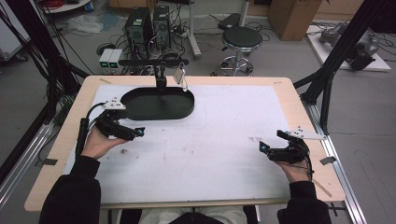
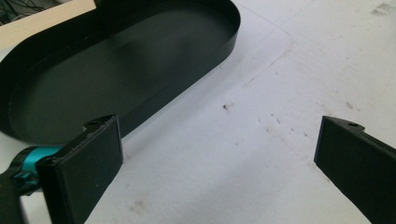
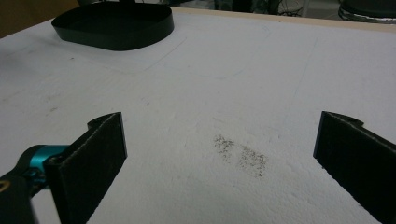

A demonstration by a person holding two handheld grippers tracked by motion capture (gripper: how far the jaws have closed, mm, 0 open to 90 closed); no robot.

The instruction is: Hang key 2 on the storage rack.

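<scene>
Black tray (image 1: 159, 103) near left gripper (image 1: 138, 132) — fingers apart.

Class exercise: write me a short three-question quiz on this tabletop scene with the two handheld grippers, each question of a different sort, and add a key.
1. True or false: the left gripper is shut on a key.
2. Multiple choice: the black oval tray lies
A. at the far left part of the white mat
B. under the right gripper
C. on the floor
3. Fill in the missing word: in both gripper views the jaws stand wide ____, with nothing between them.

Key: 1 false, its jaws are open and hold nothing. 2 A. 3 apart.
</scene>
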